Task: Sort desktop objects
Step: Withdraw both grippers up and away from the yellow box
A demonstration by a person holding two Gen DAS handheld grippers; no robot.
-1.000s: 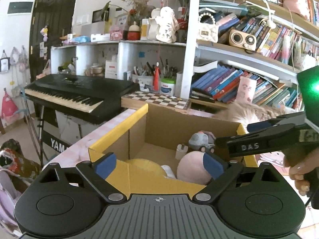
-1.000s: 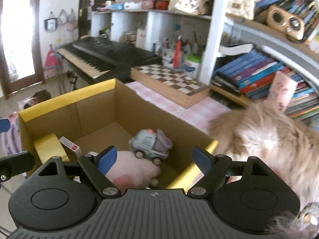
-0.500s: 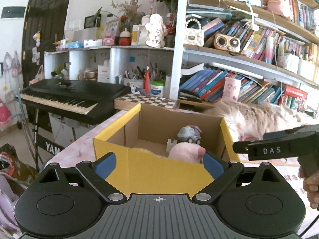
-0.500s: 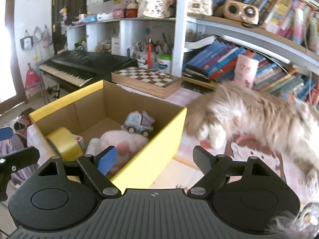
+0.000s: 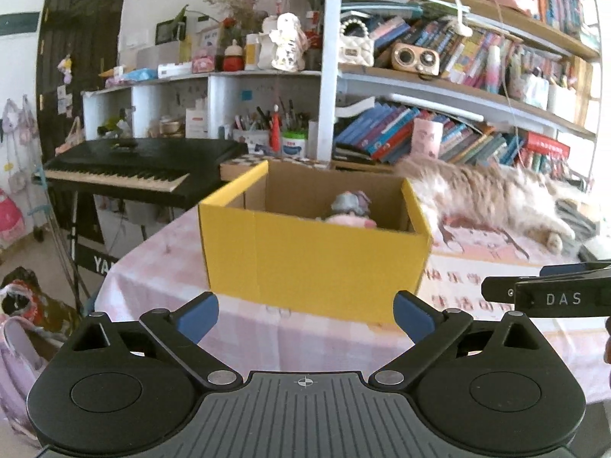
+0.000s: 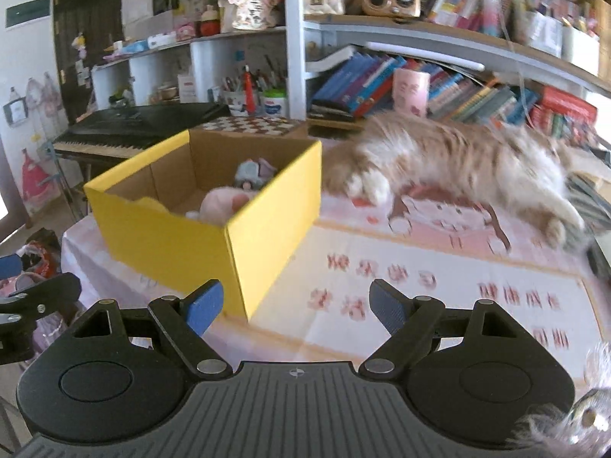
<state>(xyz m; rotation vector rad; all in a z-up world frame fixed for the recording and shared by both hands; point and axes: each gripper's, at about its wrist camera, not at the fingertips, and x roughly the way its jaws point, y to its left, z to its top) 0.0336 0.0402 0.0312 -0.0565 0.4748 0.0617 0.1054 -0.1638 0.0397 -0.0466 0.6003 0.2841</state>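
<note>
The yellow box (image 5: 313, 255) is seen at centre frame on the pink tablecloth (image 6: 420, 267), with a toy truck (image 6: 254, 171) and pink plush (image 6: 225, 204) inside. The left gripper (image 5: 305, 315) and right gripper (image 6: 296, 307) are held spread and empty at the bottom of their views. A long-haired cat (image 6: 458, 160) is stretched out at right.

Left gripper (image 5: 305, 315): matte black body, ribbed grey centre plate with small white crosshair mark. Two round black discs flank plate. Silver screws at arm pivots. Angled black arms, triangular cutouts, blue pads (image 5: 196, 315) on fingertips. Right gripper (image 6: 296, 305): same build, black shell, ribbed plate, crosshair mark, silver pivot screws, blue pads (image 6: 204, 305). Seen side-on from left camera: black casing, white "DAS" lettering, small screw, blue strip along top. Sliver of skin at right edge.
</note>
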